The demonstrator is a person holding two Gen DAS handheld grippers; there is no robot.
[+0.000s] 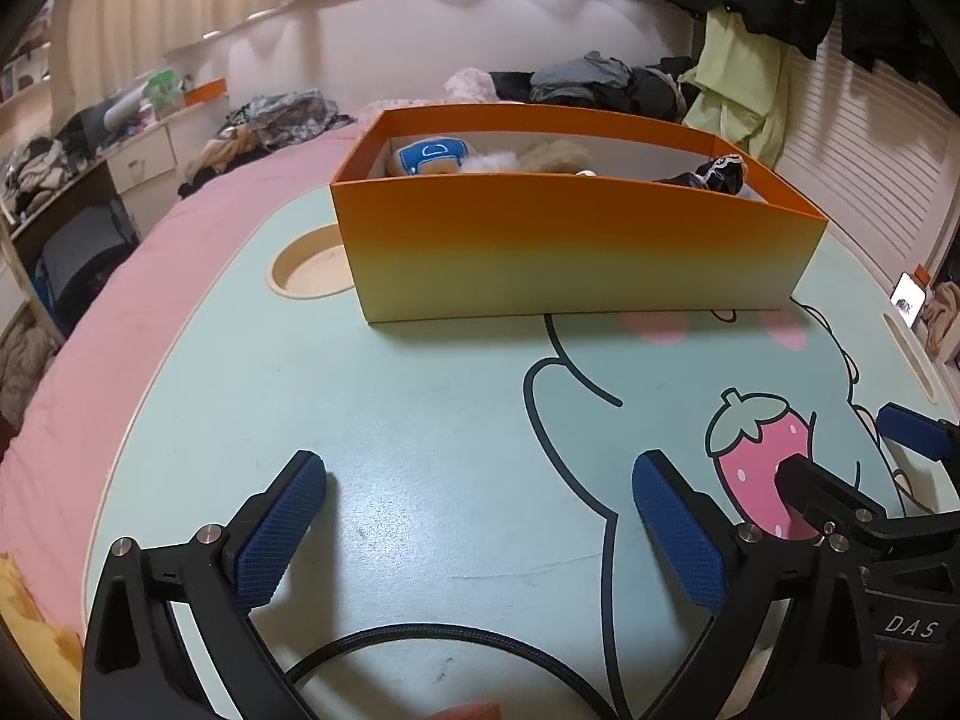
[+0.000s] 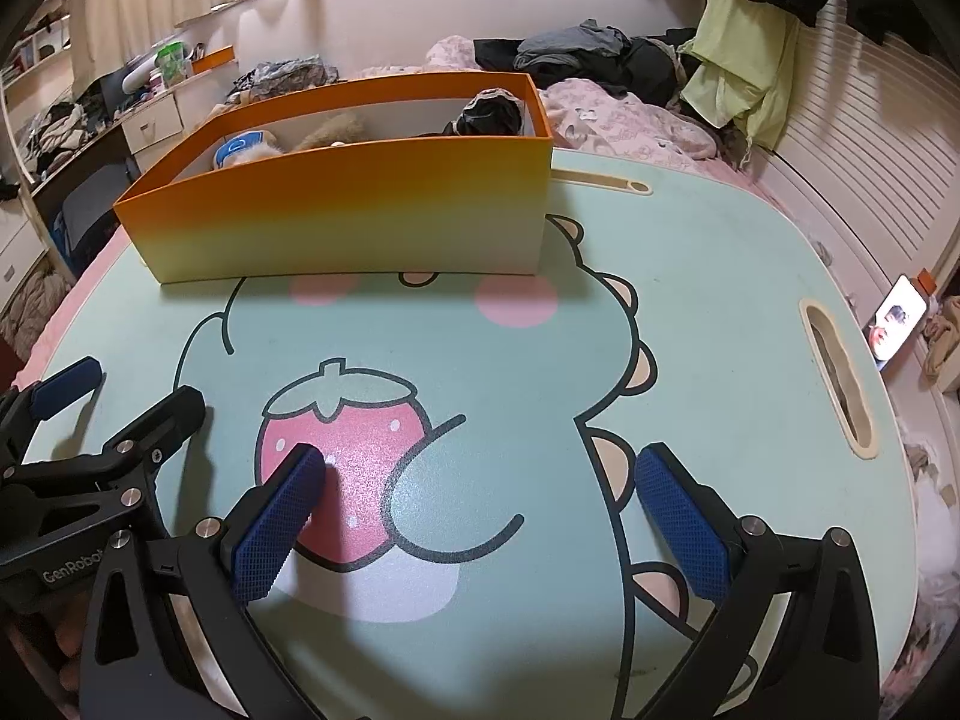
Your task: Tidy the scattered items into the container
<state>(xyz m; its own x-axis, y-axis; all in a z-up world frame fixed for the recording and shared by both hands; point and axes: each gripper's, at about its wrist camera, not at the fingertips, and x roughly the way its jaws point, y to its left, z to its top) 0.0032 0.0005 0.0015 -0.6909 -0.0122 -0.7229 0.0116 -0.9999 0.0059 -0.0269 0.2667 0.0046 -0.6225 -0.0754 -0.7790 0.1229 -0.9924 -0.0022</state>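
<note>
An orange-to-yellow box (image 1: 570,240) (image 2: 354,210) stands at the far side of a mint cartoon-printed lap table (image 1: 420,396) (image 2: 720,300). Inside it lie a blue-and-white plush item (image 1: 432,156) (image 2: 240,150), fluffy tan and white pieces (image 1: 540,156), and a black lacy item (image 1: 717,171) (image 2: 489,114). My left gripper (image 1: 480,468) (image 2: 129,390) is open over bare tabletop, nothing between its blue pads. Beside it my right gripper (image 2: 480,462) (image 1: 852,450) is open over the printed strawberry (image 2: 348,450), also empty. No loose item shows on the table.
A round cup recess (image 1: 309,270) sits left of the box, and a slot handle (image 2: 837,384) lies at the table's right edge. A lit phone (image 2: 897,324) stands beyond it. Clothes (image 1: 600,81) pile on the pink bed behind; a cluttered desk (image 1: 120,144) is at left.
</note>
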